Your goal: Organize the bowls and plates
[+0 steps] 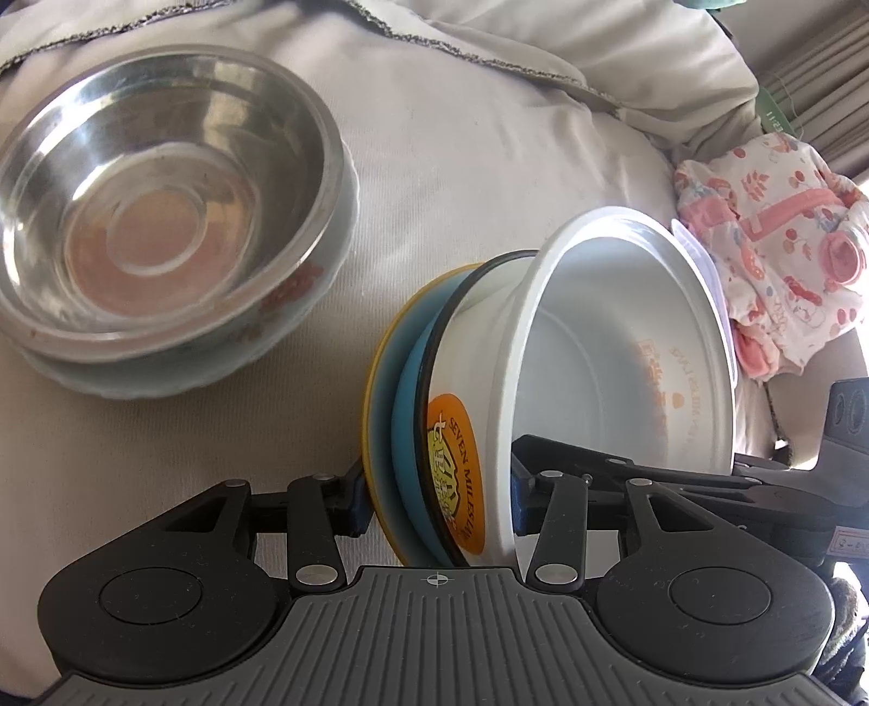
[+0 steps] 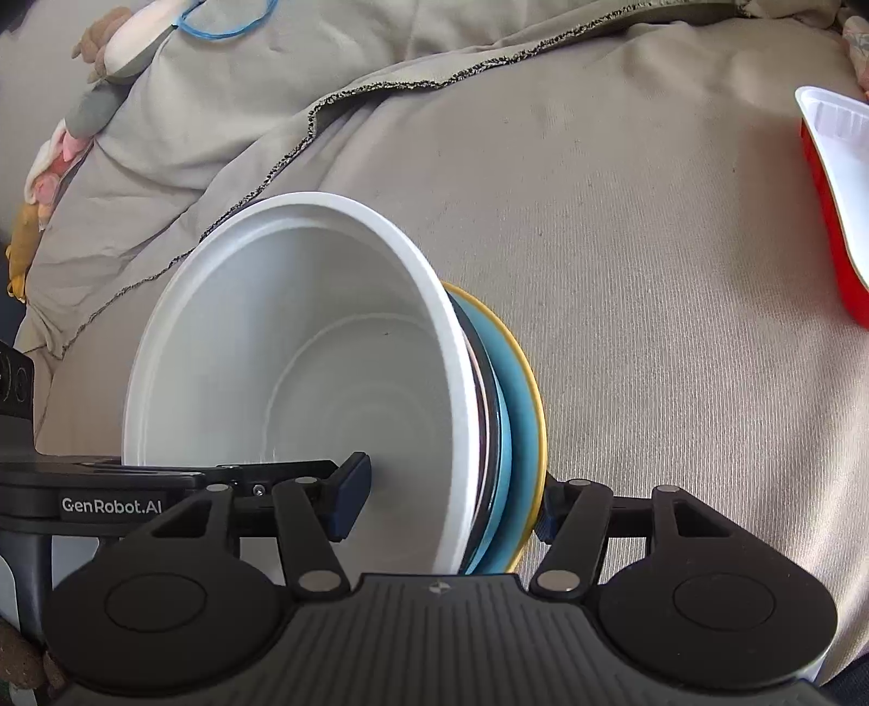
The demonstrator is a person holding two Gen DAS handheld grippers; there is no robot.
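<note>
Clamping a sideways stack (image 1: pixel 489 413) on beige cloth (image 1: pixel 461 163), the left gripper (image 1: pixel 439 499) pinches white plastic bowl (image 1: pixel 597 353), blue bowl (image 1: pixel 404 423) and yellow plate (image 1: pixel 375 434); the right gripper (image 2: pixel 451 505) straddles them, its inner pad (image 2: pixel 347 494) off the wall. Beyond, a steel bowl (image 1: pixel 157 201) nests in a pale one (image 1: pixel 163 374).

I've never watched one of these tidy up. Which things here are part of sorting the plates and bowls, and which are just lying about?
Part of the job:
- white plastic bowl
- blue and yellow plates nested behind it
- steel bowl on a pale dish
- red and white tray

Lying about:
- beige blanket
- pink floral cloth
- blue rubber band
</note>
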